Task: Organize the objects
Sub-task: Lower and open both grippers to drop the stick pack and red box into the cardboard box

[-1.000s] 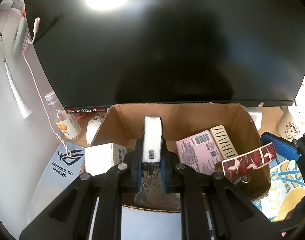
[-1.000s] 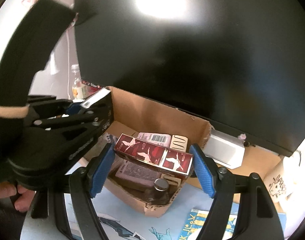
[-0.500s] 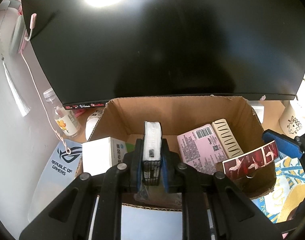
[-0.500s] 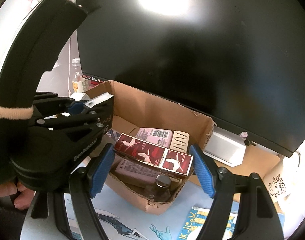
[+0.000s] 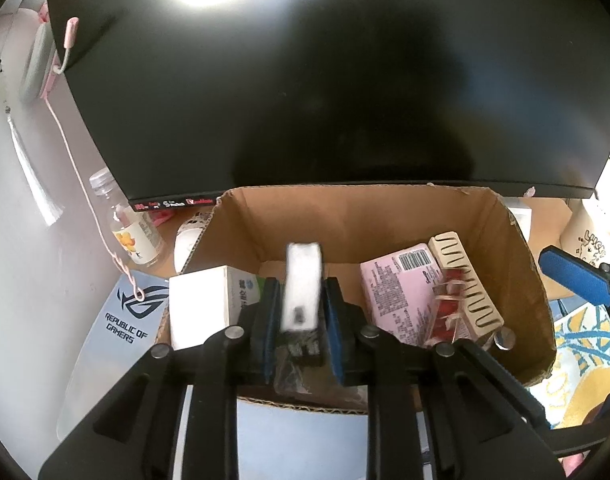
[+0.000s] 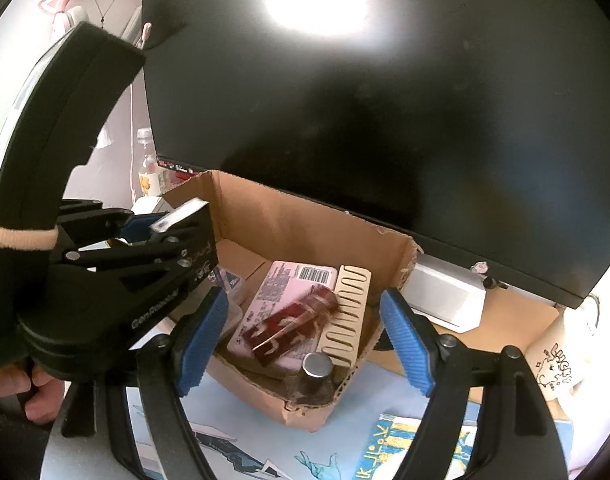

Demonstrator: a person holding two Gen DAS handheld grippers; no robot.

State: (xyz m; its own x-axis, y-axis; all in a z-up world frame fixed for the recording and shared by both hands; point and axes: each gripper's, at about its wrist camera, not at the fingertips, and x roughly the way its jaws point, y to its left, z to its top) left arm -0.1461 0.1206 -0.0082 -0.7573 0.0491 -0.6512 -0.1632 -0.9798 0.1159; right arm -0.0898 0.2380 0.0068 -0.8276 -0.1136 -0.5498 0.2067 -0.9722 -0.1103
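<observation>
The left gripper [image 5: 301,312] is clamped on a narrow white packet [image 5: 302,280] held upright above the near-left part of the cardboard box [image 5: 345,216], close to the white carton [image 5: 201,308] standing at the box's left wall. The right gripper [image 6: 305,332] stands wide apart with nothing between its blue pads [image 6: 405,340], poised above the box's near right corner; the red crane-printed pack [image 6: 293,324] lies slanted in the box on top of the pink barcode box [image 6: 289,280], beside the cream slotted box [image 6: 347,312], with a metal-capped jar [image 6: 317,364] at the near right corner. The main risk, as I judge it, is the white packet: released from this height while standing on its thin edge, it could topple onto the clear plastic bag [image 5: 305,380] by the near wall or wedge against the white carton. The red pack rests loosely at an angle and could slide toward the jar if the box is bumped. The two grippers sit close together, so a careless lowering could knock them.
</observation>
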